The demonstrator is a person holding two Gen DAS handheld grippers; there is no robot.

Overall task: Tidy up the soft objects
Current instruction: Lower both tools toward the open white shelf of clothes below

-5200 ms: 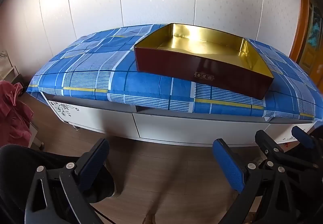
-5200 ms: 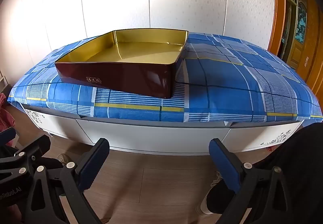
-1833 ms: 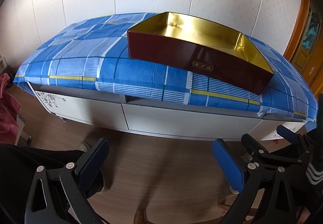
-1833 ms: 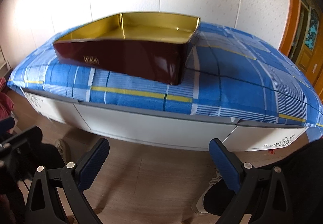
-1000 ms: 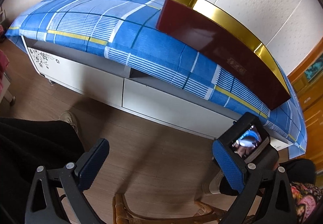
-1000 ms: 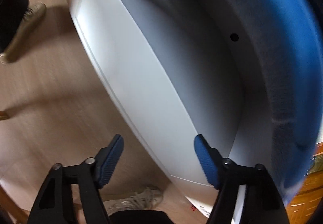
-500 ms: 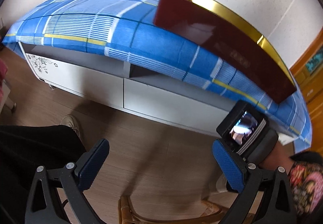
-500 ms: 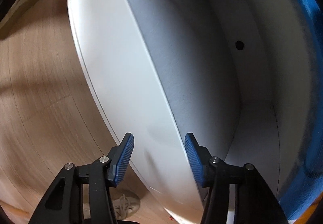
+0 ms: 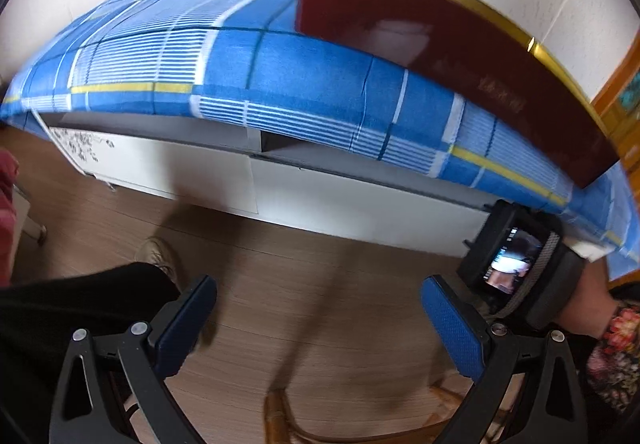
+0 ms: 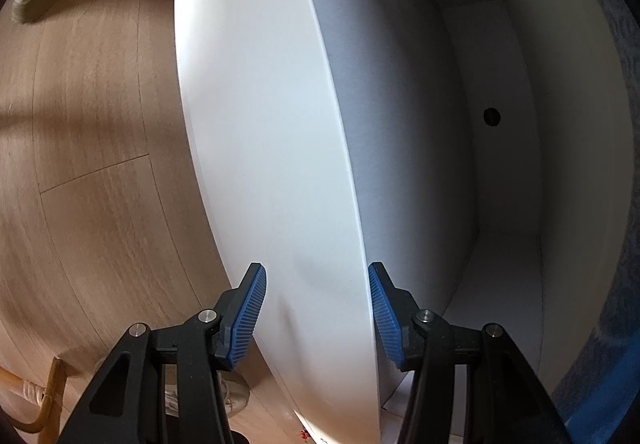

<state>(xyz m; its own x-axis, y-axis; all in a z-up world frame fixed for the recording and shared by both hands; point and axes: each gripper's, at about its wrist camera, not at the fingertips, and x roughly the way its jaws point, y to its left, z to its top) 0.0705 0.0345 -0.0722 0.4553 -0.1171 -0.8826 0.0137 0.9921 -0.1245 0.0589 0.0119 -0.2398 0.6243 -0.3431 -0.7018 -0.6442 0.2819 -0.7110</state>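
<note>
Right tool: jaws partly open, straddling the top edge of the white drawer front; whether the pads press on the panel I cannot tell. The drawer interior runs from 12 to 4 o'clock and holds nothing visible.

Left tool: jaws wide open over the wood floor, holding nothing.

Red box with gold rim sits at 1 o'clock on the blue plaid cloth covering the white cabinet. No soft object can be identified in either view.
</note>
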